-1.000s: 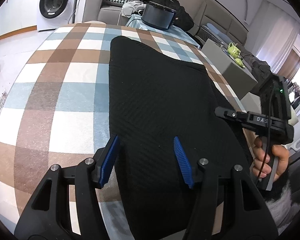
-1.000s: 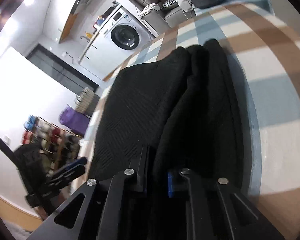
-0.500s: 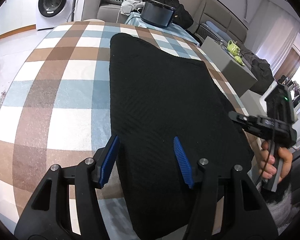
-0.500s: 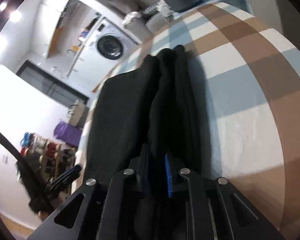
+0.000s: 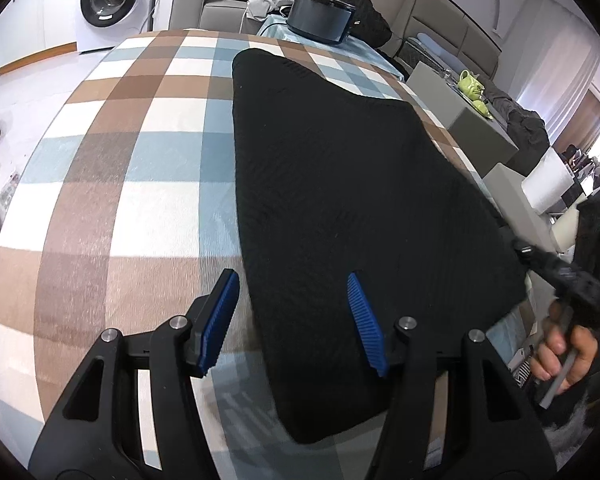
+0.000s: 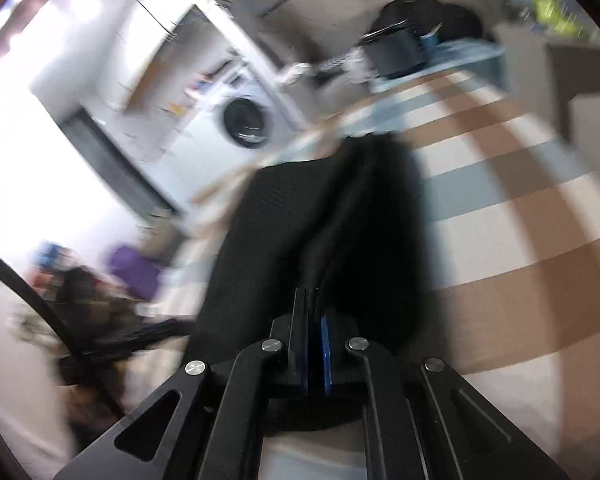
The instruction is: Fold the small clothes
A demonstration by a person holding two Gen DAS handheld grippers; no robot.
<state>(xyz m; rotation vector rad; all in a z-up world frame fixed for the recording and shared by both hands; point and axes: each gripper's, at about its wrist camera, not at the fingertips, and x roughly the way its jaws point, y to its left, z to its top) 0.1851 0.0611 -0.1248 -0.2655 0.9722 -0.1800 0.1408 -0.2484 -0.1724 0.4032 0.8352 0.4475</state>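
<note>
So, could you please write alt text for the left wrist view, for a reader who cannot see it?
A black knitted garment lies flat on a checked brown, blue and white tablecloth, with the open left claw over its near edge, not gripping it. At the far right, a hand holds the right claw beside the garment's corner.

Motion-blurred — washing machine [image 6: 246, 122]
</note>
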